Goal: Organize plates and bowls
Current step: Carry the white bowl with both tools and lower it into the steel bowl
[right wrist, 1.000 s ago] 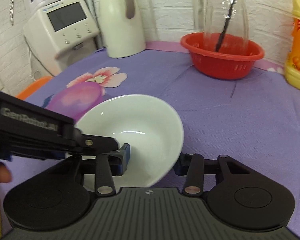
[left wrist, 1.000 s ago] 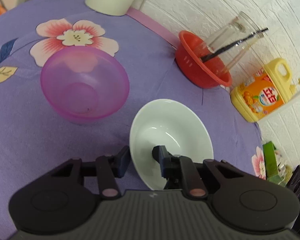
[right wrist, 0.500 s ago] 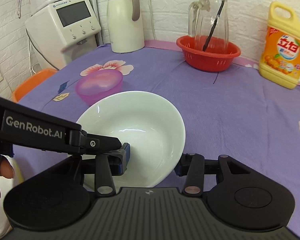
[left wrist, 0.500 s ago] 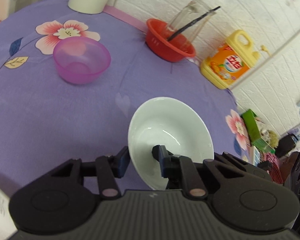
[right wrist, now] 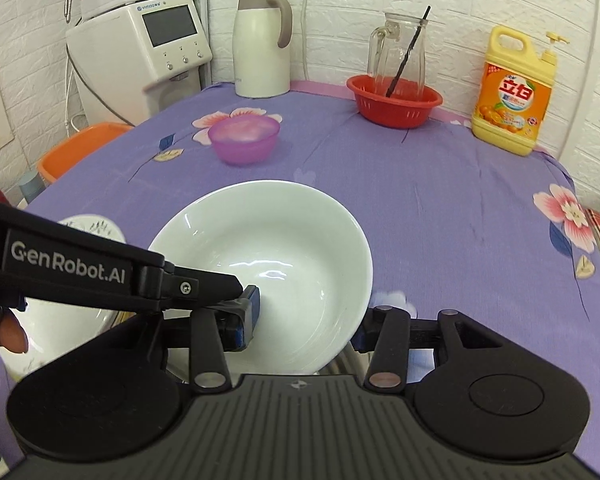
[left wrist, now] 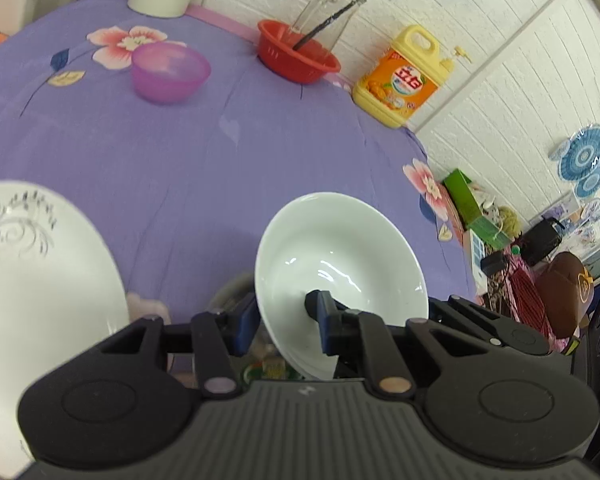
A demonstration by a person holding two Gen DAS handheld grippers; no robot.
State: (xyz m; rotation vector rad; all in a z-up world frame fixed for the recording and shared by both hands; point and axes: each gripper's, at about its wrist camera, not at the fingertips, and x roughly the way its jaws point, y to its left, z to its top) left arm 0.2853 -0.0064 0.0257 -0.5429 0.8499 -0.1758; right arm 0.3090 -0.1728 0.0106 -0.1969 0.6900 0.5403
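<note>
My left gripper (left wrist: 284, 314) is shut on the rim of a white bowl (left wrist: 340, 256) and holds it above the table's near edge. The bowl (right wrist: 268, 256) and the left gripper's arm (right wrist: 100, 276) also show in the right wrist view. My right gripper (right wrist: 304, 326) is open, one finger on each side of the bowl's near part, not clamped on it. A white patterned plate (left wrist: 32, 264) lies at the near left; it also shows in the right wrist view (right wrist: 88, 228). A pink plastic bowl (left wrist: 170, 72) stands further back on the purple cloth (left wrist: 180, 152).
At the back stand a red basket (right wrist: 394, 104) with a glass jug, a yellow detergent bottle (right wrist: 514, 92), a white thermos (right wrist: 262, 44) and a water dispenser (right wrist: 148, 48). An orange basin (right wrist: 76, 148) sits beyond the left table edge. Clutter lies beyond the right edge.
Both grippers and the white bowl have pulled back toward the near edge of the table. The pink bowl now lies far off, and the patterned plate has come into view.
</note>
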